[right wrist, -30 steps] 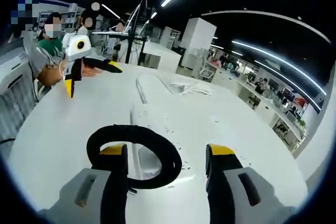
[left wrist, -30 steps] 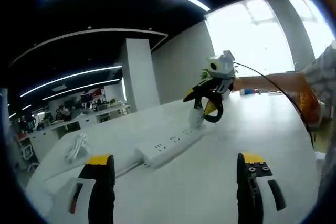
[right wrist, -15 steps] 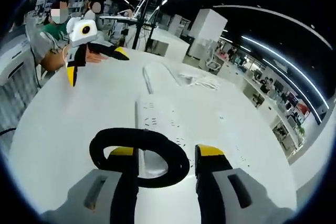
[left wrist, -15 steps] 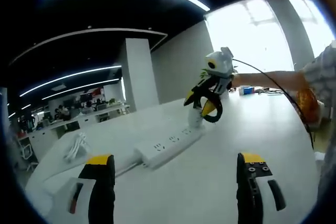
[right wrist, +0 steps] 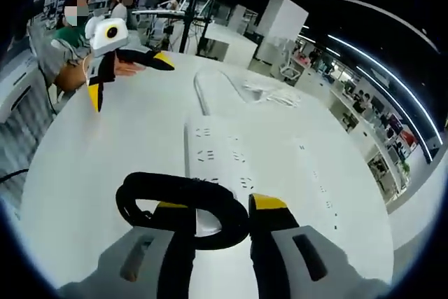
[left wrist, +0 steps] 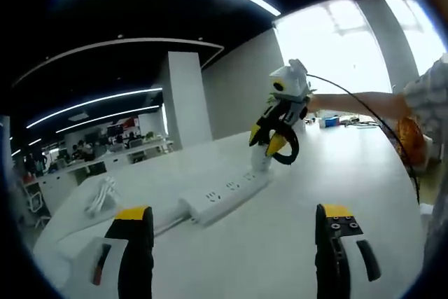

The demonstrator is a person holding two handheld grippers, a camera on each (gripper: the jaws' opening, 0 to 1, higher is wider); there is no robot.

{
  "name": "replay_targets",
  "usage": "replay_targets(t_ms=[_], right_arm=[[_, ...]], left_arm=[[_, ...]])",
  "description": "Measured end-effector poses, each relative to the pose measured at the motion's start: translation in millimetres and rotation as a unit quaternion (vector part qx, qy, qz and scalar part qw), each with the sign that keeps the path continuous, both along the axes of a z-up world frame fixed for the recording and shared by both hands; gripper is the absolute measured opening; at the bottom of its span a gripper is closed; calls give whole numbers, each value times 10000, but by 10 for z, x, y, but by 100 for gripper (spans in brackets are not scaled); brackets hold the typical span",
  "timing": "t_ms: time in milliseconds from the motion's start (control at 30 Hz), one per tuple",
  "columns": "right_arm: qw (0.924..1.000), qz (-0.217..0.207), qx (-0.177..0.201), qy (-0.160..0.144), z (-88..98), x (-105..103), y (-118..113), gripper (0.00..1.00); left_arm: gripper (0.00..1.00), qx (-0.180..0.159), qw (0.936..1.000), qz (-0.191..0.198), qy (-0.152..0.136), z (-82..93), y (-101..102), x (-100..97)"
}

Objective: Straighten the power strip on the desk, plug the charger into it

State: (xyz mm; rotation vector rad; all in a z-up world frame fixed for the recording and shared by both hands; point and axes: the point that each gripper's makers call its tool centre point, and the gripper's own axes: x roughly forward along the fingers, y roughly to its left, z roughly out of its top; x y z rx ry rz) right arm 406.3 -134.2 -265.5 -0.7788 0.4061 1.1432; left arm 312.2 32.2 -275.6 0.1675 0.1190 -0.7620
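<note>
A long white power strip (left wrist: 225, 197) lies on the white desk (left wrist: 280, 243), ahead of my left gripper (left wrist: 234, 218), whose yellow-tipped jaws stand wide apart and hold nothing. My right gripper (left wrist: 274, 141) hovers at the strip's far end, over a white charger (left wrist: 261, 159) with a looped black cable (left wrist: 285, 150). In the right gripper view the power strip (right wrist: 215, 155) runs away from my right gripper (right wrist: 222, 208), whose jaws press on the charger (right wrist: 204, 220), the black cable loop (right wrist: 178, 194) lying across them. The left gripper (right wrist: 126, 78) hangs at the far left, open.
A bundle of white cable (left wrist: 103, 194) lies at the desk's left; in the right gripper view the cable bundle (right wrist: 269, 96) is beyond the strip's cord (right wrist: 203, 92). People (right wrist: 73, 40) stand behind the desk, and a person's sleeve (left wrist: 427, 103) is at right.
My right gripper's jaws have drawn together on the charger and the view has tipped down over the strip. The left gripper has not moved.
</note>
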Motion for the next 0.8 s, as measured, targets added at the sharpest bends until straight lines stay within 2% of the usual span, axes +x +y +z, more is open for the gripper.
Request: replay_targets(t_ms=[133, 300, 367, 533, 633, 700, 800], right_arm=[[9995, 77, -290, 46, -18, -12, 12, 23], [9978, 69, -604, 269, -33, 0, 15, 22], [9964, 56, -723, 450, -42, 6, 7, 22], [9894, -168, -839, 1173, -52, 67, 3, 21], [9820, -291, -884, 1646, -62, 99, 16, 21], [9787, -262, -899, 1828, -68, 119, 19, 21], [9762, -189, -969, 1933, -82, 109, 29, 20]], left_arm=[[98, -13, 10000, -16, -15, 15, -9, -13], [98, -35, 10000, -56, -42, 40, -29, -36], [98, -36, 10000, -68, -42, 42, -37, -42], [98, -62, 9999, -114, -43, 65, -59, -62], [98, -61, 9999, -120, -69, 100, -61, -74], [98, -82, 9998, -124, -93, 131, -59, -81], [98, -112, 9998, -121, -115, 161, -54, -88]])
